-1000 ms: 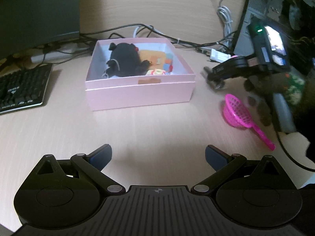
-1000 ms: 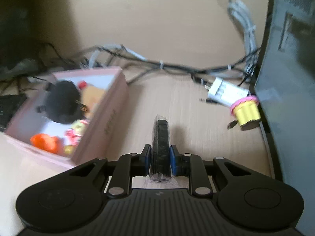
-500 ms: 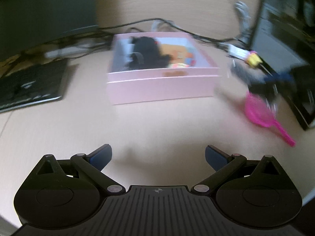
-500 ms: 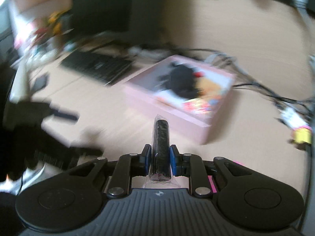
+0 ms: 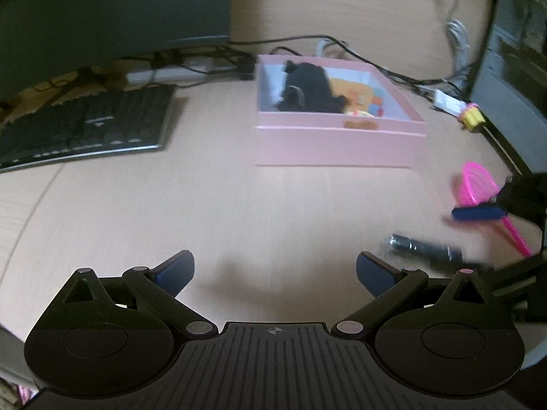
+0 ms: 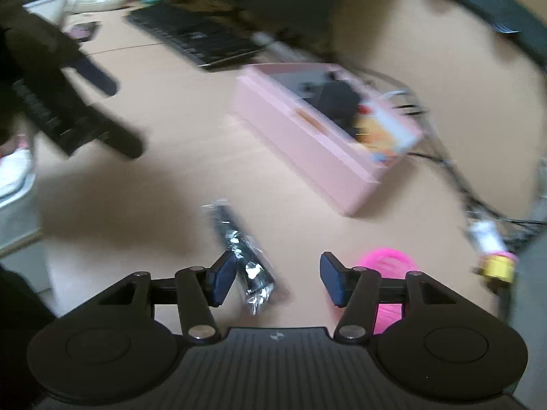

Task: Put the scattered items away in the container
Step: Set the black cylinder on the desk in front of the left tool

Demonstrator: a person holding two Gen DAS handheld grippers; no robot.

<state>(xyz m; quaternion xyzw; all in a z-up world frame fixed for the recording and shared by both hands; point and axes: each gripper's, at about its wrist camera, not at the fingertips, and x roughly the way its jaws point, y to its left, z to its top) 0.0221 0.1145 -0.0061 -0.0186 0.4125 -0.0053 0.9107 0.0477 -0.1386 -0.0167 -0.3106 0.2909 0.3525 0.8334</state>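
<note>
The right gripper (image 6: 278, 280) has just been opening and has let go of the black wrapped stick (image 6: 239, 249), now on the desk near the pink box (image 5: 338, 126), while the left gripper (image 5: 275, 270) waits wide open, holding nothing.

My left wrist view looks forward and down over the desk (image 5: 239, 212), facing the pink box (image 5: 338, 143) front-on, mid-distance. My right wrist view sits low by the pink scoop (image 6: 386, 259), angled across the desk to the box (image 6: 307, 143) corner-on, blurred. Both share box, keyboard (image 5: 85, 126), scoop, yellow toy (image 5: 471, 118).
</note>
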